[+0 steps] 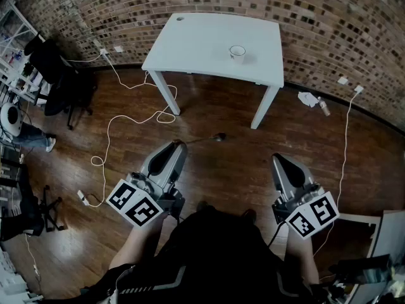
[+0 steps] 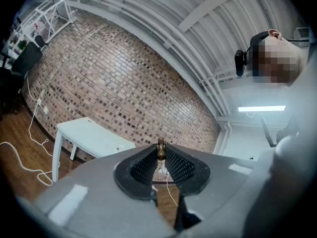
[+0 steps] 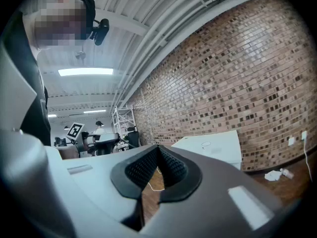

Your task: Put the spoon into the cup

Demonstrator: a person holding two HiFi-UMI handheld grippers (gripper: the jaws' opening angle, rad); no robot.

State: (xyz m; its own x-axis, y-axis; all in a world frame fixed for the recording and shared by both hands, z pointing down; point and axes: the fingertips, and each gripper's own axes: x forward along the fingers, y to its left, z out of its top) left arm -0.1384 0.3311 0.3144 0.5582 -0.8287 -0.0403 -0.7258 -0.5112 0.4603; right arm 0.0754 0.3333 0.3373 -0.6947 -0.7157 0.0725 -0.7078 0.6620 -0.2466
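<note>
In the head view a black chair (image 1: 57, 71) stands at about ten o'clock near the brick wall (image 1: 329, 18). A white cable (image 1: 109, 128) loops from there across the wooden floor (image 1: 228, 163) toward the table legs. The left gripper (image 1: 178, 145) is at seven o'clock and points level toward twelve. Its jaws are narrow and clamped on the handle of the spoon (image 1: 205, 139). The spoon sticks out past the tips toward two o'clock, with its bowl end in the air above the floor. The left gripper view shows the brown handle pinched between the ribbed pads (image 2: 143, 165), right at their tips. The white table (image 1: 202, 43) stands at twelve o'clock, well apart from both grippers. The cup (image 1: 237, 52) stands upright on it, right of the middle, with nothing in it that can be made out. The right gripper (image 1: 279, 159) is at five o'clock, also level. Its own view shows the jaws drawn together at the tips, with nothing between them and only floor showing through the gap lower down. At two o'clock a white plug (image 1: 308, 98) lies on the floor near the wall, just right of the table.
</note>
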